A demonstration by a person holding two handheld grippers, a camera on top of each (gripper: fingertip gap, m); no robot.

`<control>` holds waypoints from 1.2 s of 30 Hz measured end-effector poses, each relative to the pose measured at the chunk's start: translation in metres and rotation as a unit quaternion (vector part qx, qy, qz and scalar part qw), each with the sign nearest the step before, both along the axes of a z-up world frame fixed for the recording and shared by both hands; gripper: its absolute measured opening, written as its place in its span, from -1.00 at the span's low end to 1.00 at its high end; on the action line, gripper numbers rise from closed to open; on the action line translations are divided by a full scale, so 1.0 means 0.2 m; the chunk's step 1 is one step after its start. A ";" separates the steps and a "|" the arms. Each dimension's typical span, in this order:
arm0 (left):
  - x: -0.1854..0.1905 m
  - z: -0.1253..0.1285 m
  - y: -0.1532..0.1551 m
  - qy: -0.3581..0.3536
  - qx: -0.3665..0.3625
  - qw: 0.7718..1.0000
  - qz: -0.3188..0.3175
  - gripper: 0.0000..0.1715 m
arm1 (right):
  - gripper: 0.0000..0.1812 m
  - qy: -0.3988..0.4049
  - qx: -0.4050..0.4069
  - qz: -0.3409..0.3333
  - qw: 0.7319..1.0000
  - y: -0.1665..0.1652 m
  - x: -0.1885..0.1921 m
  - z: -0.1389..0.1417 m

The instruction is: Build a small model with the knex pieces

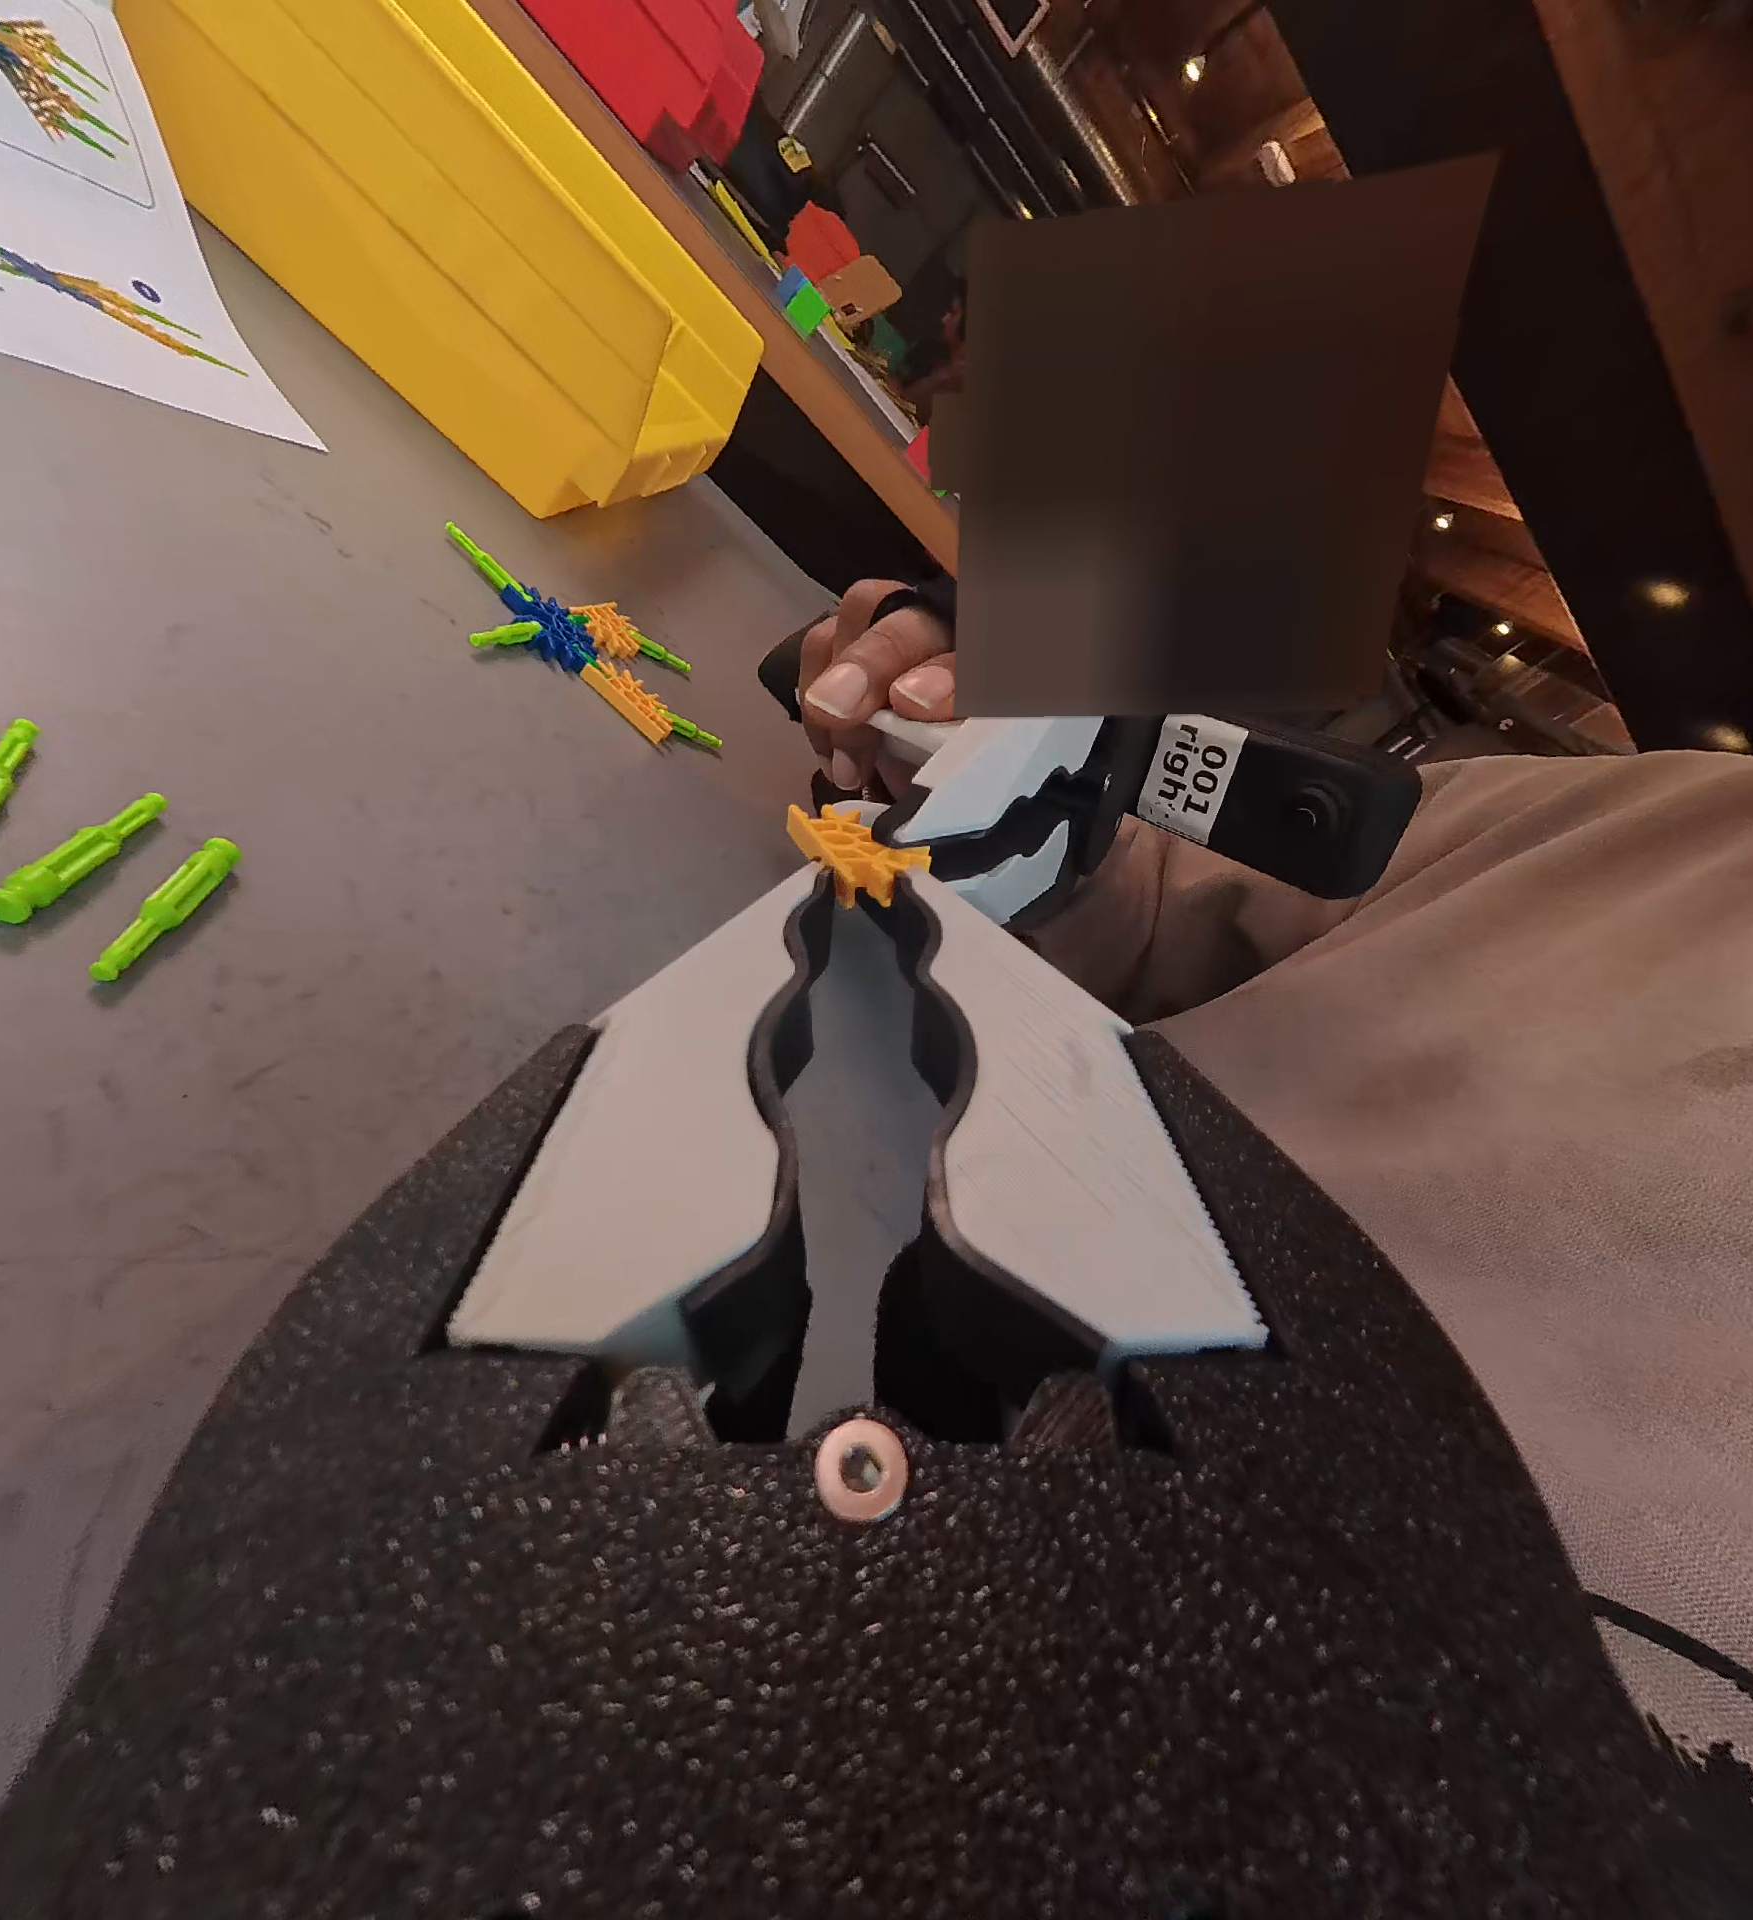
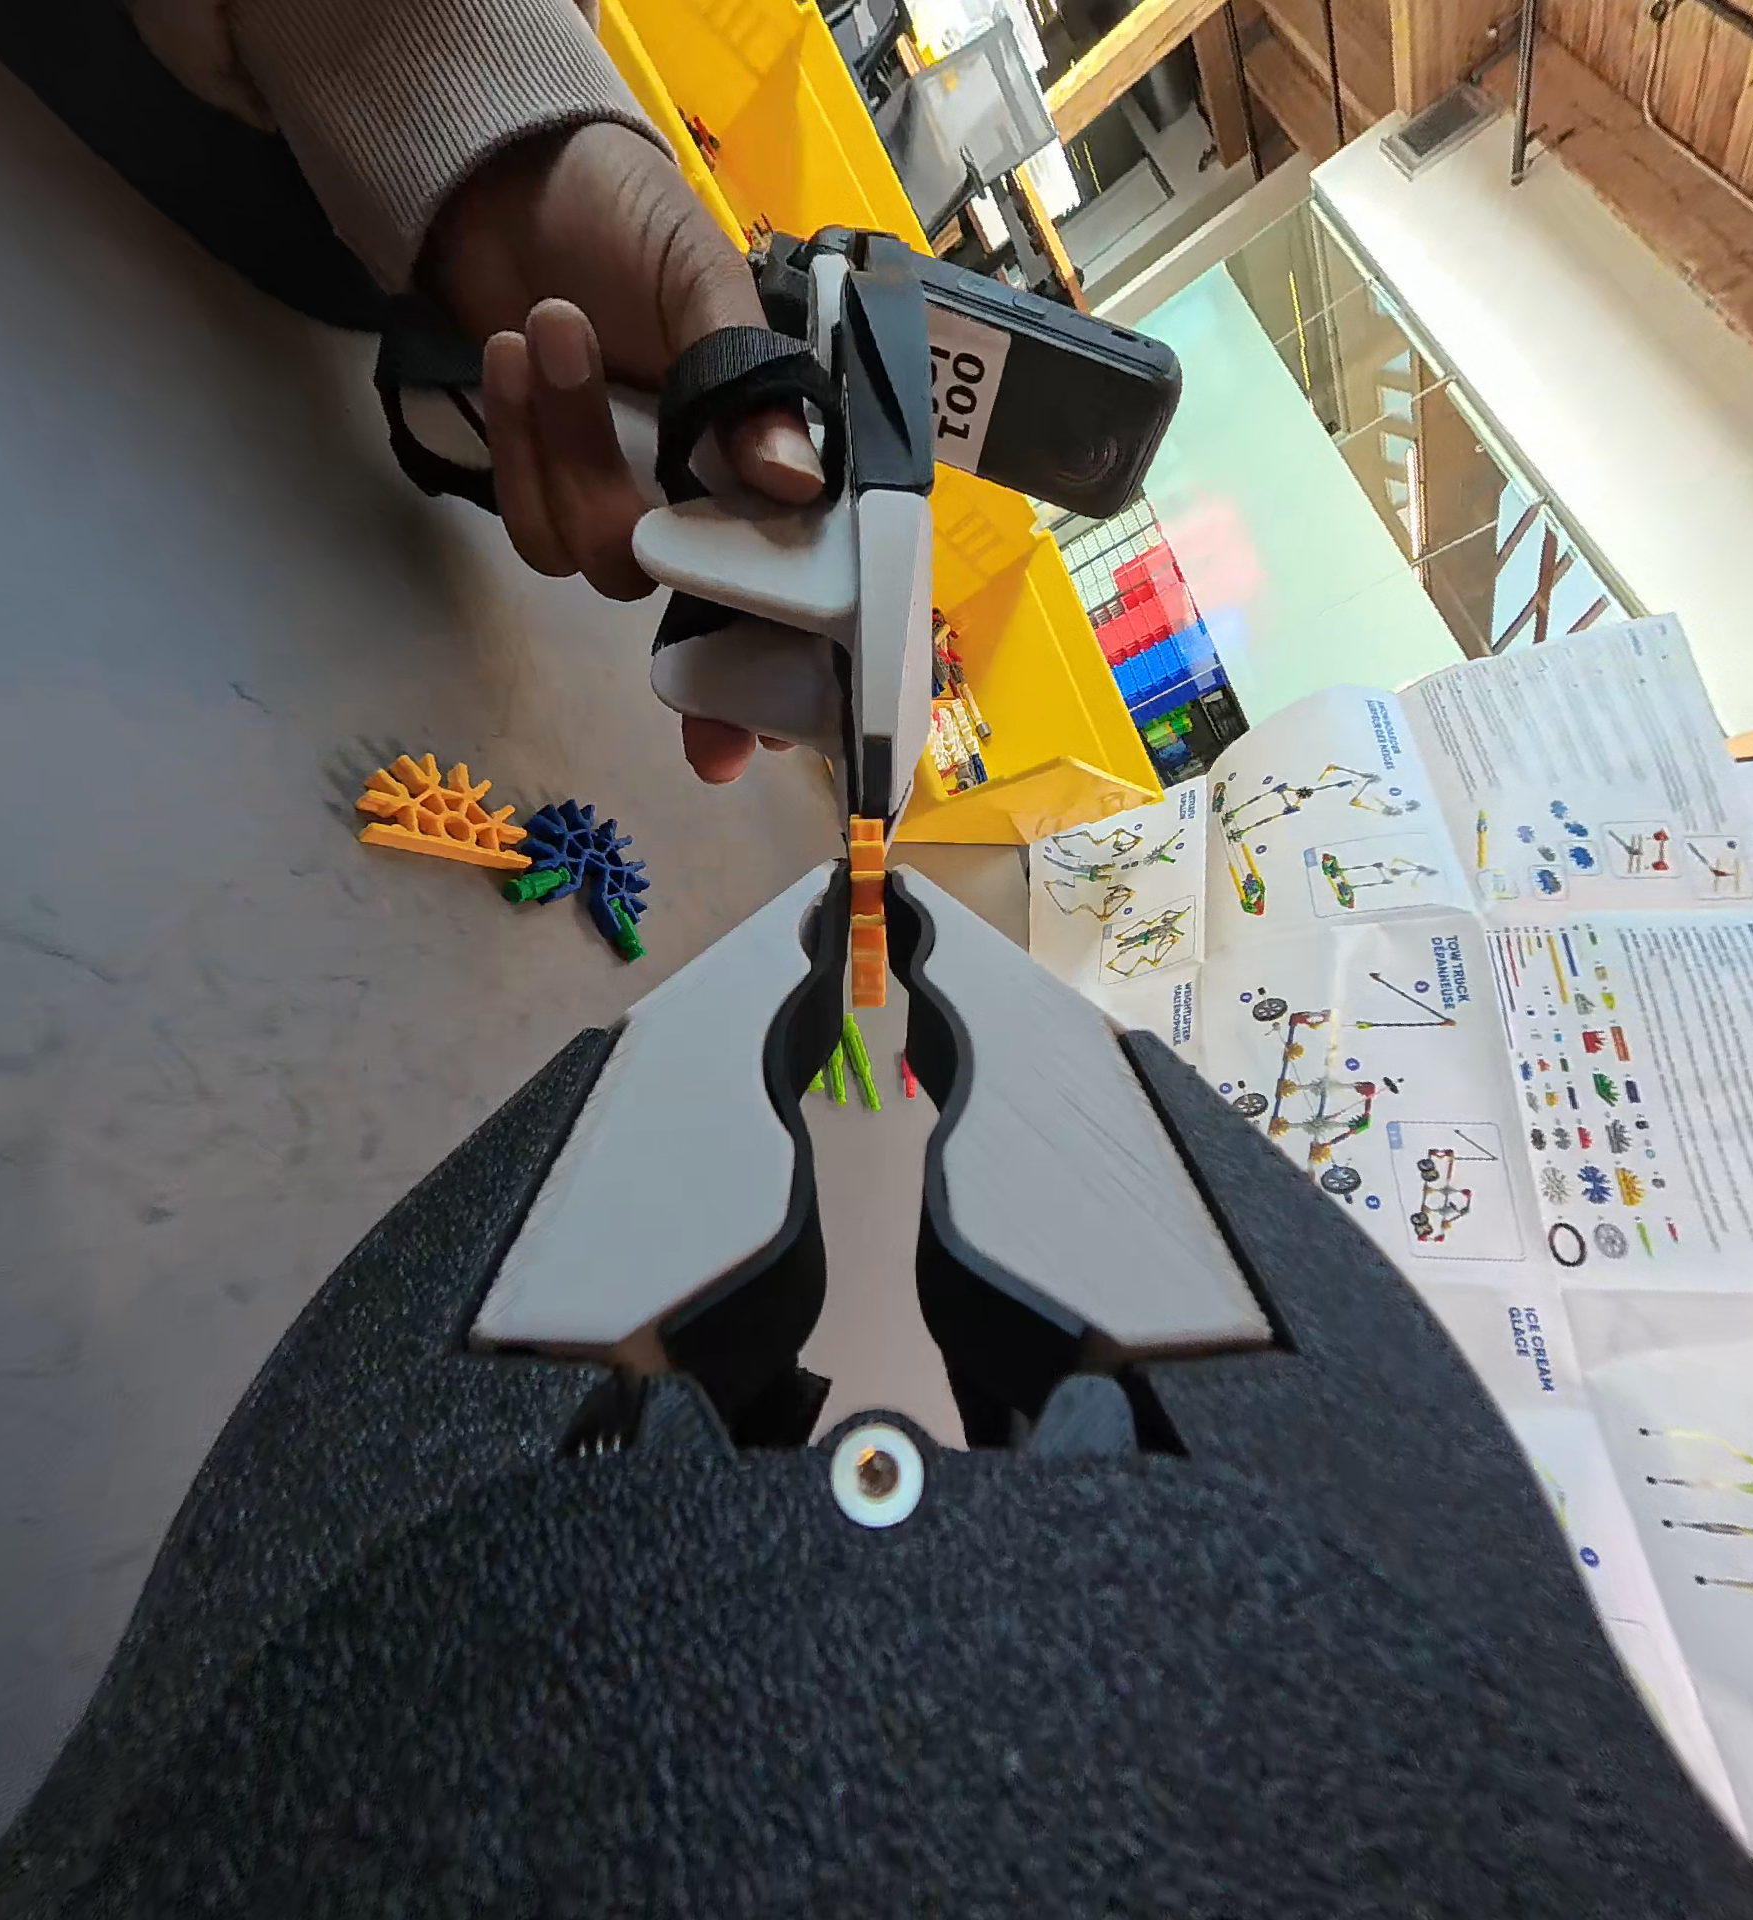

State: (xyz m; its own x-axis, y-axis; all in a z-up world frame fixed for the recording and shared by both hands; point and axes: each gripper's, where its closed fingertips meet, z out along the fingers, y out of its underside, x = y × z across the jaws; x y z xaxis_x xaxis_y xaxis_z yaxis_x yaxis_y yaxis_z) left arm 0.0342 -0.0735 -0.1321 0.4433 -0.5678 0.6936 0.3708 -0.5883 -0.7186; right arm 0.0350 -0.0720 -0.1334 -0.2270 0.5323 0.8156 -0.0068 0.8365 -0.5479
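An orange fan-shaped connector (image 1: 856,854) is held above the grey table between both grippers. My left gripper (image 1: 861,883) is shut on its near edge. My right gripper (image 1: 898,828) meets it from the right, tip on its far side. In the right wrist view the connector (image 2: 867,935) shows edge-on between the fingers of my right gripper (image 2: 867,883), which is shut on it. My left gripper (image 2: 877,808) comes down from above and pinches its top end.
A small assembly of blue and orange connectors with green rods (image 1: 581,644) lies on the table (image 1: 332,1039), also in the right wrist view (image 2: 508,842). Three loose green rods (image 1: 72,862) lie left. A yellow bin (image 1: 456,239) and an instruction sheet (image 2: 1474,987) sit behind. Left and right tips are no more than a few centimetres apart.
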 end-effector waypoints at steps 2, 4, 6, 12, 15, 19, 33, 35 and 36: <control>0.00 0.00 0.00 0.010 0.004 1.000 0.001 -0.87 | -0.96 0.003 0.006 -0.002 1.000 0.00 0.00 0.00; 0.00 0.00 0.00 0.029 0.013 0.999 0.005 -0.86 | -0.96 0.006 0.015 -0.004 1.000 0.00 0.00 0.00; -0.01 -0.01 -0.01 0.060 0.029 0.998 0.009 -0.85 | -0.96 0.008 0.024 -0.005 1.000 -0.01 0.00 0.00; 0.00 0.01 -0.03 0.105 0.069 0.992 0.000 -0.89 | -0.95 0.004 -0.017 0.007 1.000 -0.03 0.00 0.01; 0.00 -0.02 -0.05 0.175 0.106 0.979 -0.011 -0.89 | -0.78 -0.048 -0.154 0.053 0.986 -0.07 0.03 0.02; 0.02 -0.07 -0.08 0.244 0.138 0.959 -0.034 -0.89 | -0.67 -0.131 -0.297 0.085 0.942 -0.06 0.06 0.03; -0.19 -0.24 -0.04 0.322 0.045 0.946 -0.004 -0.67 | -0.76 -0.246 -0.232 -0.005 0.941 0.03 -0.04 -0.25; -0.22 -0.32 -0.06 0.333 0.003 0.943 -0.020 -0.62 | -0.76 -0.268 -0.218 -0.004 0.938 0.05 -0.06 -0.29; -0.23 -0.35 -0.08 0.340 -0.011 0.940 -0.029 -0.62 | -0.76 -0.278 -0.213 0.002 0.937 0.05 -0.07 -0.31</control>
